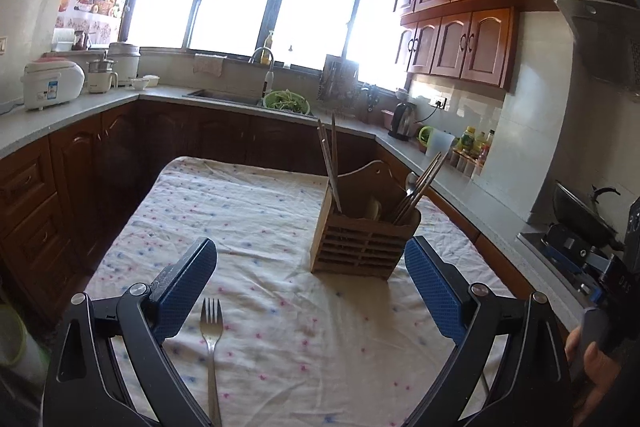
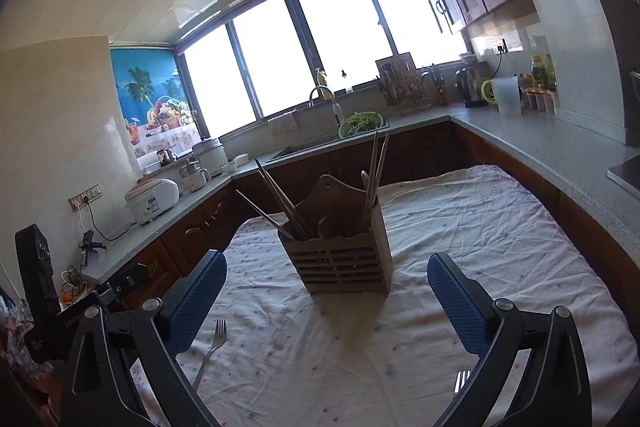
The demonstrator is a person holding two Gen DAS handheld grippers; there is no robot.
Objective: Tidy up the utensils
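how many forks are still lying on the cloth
2. One silver metal fork lies on the dotted cloth near the left tool's left finger; another fork's tines peek out beside the right tool's right finger. More may be hidden.

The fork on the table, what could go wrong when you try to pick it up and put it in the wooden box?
The fork lies flat on the wrinkly tablecloth, so the open left gripper might pinch cloth too and drag it. The wooden holder is tall and already has chopsticks leaning outward; bumping them could probably tip it. A second fork peeks out beside the open right gripper and could get missed.
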